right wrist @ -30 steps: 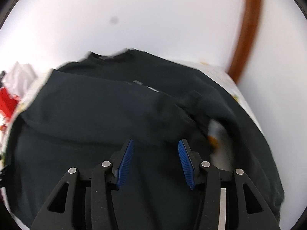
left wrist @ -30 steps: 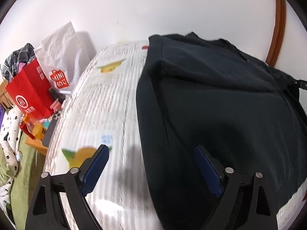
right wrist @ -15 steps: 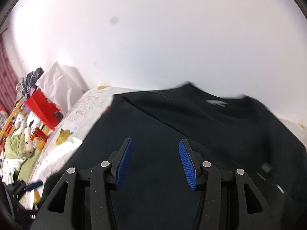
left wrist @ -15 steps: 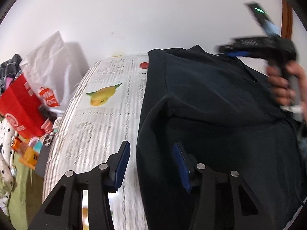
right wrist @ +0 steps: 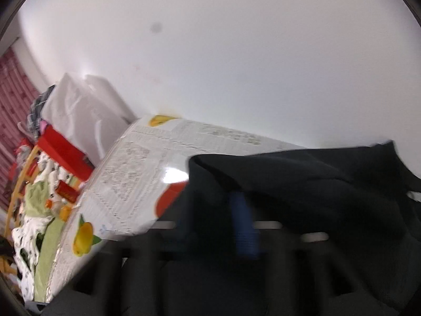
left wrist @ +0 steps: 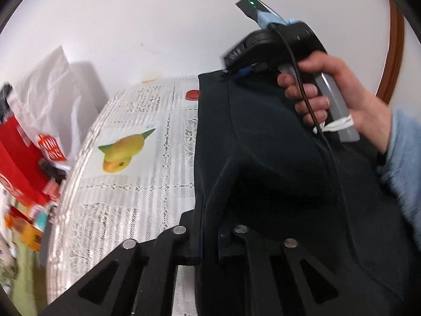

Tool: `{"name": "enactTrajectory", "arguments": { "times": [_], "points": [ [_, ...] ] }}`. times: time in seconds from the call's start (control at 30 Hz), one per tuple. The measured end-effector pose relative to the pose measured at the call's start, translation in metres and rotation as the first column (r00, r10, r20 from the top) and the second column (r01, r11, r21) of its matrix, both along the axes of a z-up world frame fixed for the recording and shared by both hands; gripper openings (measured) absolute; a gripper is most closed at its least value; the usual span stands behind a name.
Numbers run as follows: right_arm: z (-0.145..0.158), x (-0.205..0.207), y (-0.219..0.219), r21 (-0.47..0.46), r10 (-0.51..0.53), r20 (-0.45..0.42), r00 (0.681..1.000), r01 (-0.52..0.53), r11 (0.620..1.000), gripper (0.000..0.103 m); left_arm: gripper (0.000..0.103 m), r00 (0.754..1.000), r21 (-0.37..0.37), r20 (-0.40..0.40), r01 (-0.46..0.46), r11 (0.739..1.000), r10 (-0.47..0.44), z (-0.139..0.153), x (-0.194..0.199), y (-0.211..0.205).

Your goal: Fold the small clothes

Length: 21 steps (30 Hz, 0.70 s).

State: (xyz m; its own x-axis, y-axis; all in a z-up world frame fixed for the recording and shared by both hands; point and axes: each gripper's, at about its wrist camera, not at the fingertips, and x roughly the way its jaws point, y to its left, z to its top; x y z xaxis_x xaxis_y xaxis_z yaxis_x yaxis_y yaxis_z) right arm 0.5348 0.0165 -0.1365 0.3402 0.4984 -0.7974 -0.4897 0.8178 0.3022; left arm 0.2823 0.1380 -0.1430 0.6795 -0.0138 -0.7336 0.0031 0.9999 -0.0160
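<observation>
A black garment (left wrist: 276, 158) lies on a table with a white lace-pattern cloth (left wrist: 136, 173) printed with fruit. My left gripper (left wrist: 208, 239) is shut on the garment's left edge near the front and lifts it slightly. In the left wrist view a hand holds my right gripper (left wrist: 238, 72) at the garment's far corner. The right wrist view is blurred; the right gripper (right wrist: 218, 216) is closed down on the black garment's (right wrist: 329, 197) corner, with one blue pad (right wrist: 243, 226) showing through the fabric fold.
A white plastic bag (left wrist: 50, 89) and a red box (left wrist: 18, 163) stand left of the table. Clutter and clothes (right wrist: 34, 210) lie beyond the table's left edge. A white wall (left wrist: 158, 26) is behind. A brown wooden curve (left wrist: 394, 52) is at far right.
My left gripper closed from open onto the garment's left edge. My right gripper swung left across the garment to its far corner and closed on it.
</observation>
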Motion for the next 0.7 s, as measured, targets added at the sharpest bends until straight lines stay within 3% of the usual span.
{"name": "enactTrajectory", "arguments": {
  "times": [0.2,0.3,0.4,0.47,0.53,0.63,0.7],
  "points": [
    [0.036,-0.006,0.001,0.156,0.009,0.072,0.997,-0.020,0.987,0.008,0.007,0.998,-0.171,0.007,-0.053,0.984,0.055,0.003,-0.009,0.032],
    [0.023,-0.002,0.025,0.098,0.014,0.072,0.997,-0.021,0.995,0.008,0.007,0.997,-0.190,-0.026,-0.071,0.979,0.067,-0.004,-0.007,0.037],
    [-0.009,0.005,0.047,-0.001,-0.005,0.029,1.000,0.005,1.000,0.008,0.007,0.995,-0.196,-0.056,-0.088,0.977,0.079,-0.009,-0.006,0.040],
    [-0.016,0.001,0.051,-0.040,-0.005,0.049,0.999,0.007,0.999,0.008,0.010,0.995,-0.191,-0.060,-0.088,0.978,0.078,-0.009,-0.005,0.040],
    [-0.010,-0.004,0.051,-0.047,-0.001,0.062,0.998,0.003,0.999,0.015,0.012,0.995,-0.179,-0.064,-0.088,0.980,0.078,-0.006,-0.007,0.039],
    [0.009,-0.015,0.032,-0.018,-0.003,0.039,0.999,0.004,1.000,0.030,0.032,0.997,-0.179,-0.028,-0.079,0.981,0.076,0.006,-0.013,0.039],
    [0.027,-0.032,0.006,-0.013,-0.021,0.067,0.998,0.022,1.000,0.037,0.038,0.997,-0.179,0.016,-0.069,0.981,0.073,0.017,-0.015,0.038]
  ]
}}
